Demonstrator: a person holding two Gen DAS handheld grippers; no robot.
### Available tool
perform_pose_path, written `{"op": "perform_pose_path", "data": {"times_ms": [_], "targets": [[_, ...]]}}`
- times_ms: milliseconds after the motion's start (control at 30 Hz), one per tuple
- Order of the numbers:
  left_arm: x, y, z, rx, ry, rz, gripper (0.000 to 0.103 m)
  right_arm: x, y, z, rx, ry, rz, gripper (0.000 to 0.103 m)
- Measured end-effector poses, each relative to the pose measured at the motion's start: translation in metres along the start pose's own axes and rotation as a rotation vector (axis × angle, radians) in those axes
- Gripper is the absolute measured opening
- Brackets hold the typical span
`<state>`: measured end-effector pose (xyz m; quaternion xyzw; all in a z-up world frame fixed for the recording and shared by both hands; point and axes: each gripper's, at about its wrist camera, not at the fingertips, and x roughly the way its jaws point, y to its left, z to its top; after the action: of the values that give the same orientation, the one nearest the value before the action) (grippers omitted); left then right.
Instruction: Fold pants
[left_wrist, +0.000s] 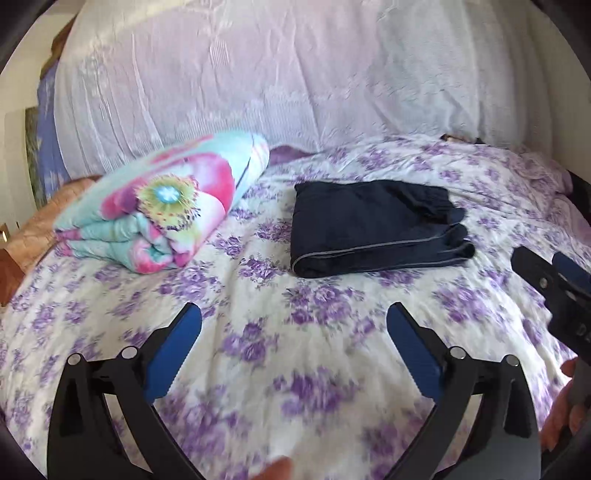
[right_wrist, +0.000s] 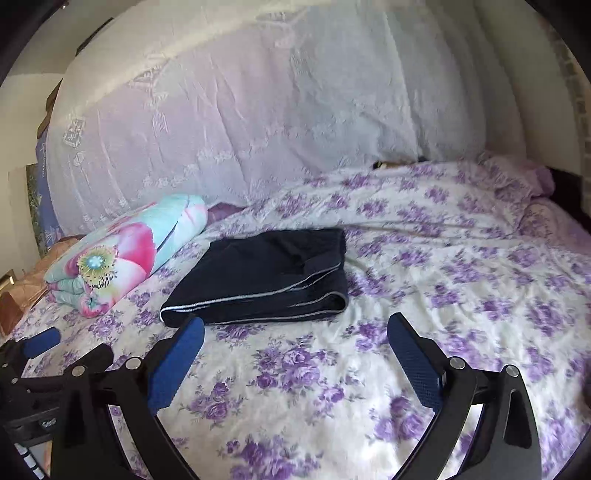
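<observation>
Navy pants (right_wrist: 258, 275) lie folded on the floral bedspread (right_wrist: 424, 258).

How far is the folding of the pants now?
It looks done: the dark pants lie as a compact folded stack on the flowered bedspread. Nothing is in hand; the left claw and right claw are both open and empty. Little seems left, perhaps only tidying edges.

The bed (right_wrist: 424, 258) wore a white cover printed with purple flowers, rumpled in places. On it lay the dark navy pants (right_wrist: 258, 277), folded into a flat bundle with grey piping along the edges. Near them, towards the bed's left side, sat a folded turquoise-and-pink floral blanket (right_wrist: 125, 254).
</observation>
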<state>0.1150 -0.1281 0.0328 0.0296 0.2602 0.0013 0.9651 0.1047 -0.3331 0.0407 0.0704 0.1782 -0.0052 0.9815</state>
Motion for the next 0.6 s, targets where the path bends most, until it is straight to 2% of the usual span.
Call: {"op": "perform_pose_path", "data": {"times_ms": [133, 367, 600], "targets": [[-0.007, 0.006, 0.002, -0.04, 0.003, -0.03, 0.098, -0.013, -0.003, -0.001, -0.003, -0.057, -0.047, 0.1], [0.001, -0.004, 0.002, -0.002, 0.005, -0.023, 0.098, 0.01, 0.008, -0.011, -0.062, 0.044, -0.008, 0.1], [0.007, -0.007, 0.004, 0.012, 0.016, -0.027, 0.098, 0.013, 0.013, -0.014, -0.085, 0.06, 0.018, 0.1]]}}
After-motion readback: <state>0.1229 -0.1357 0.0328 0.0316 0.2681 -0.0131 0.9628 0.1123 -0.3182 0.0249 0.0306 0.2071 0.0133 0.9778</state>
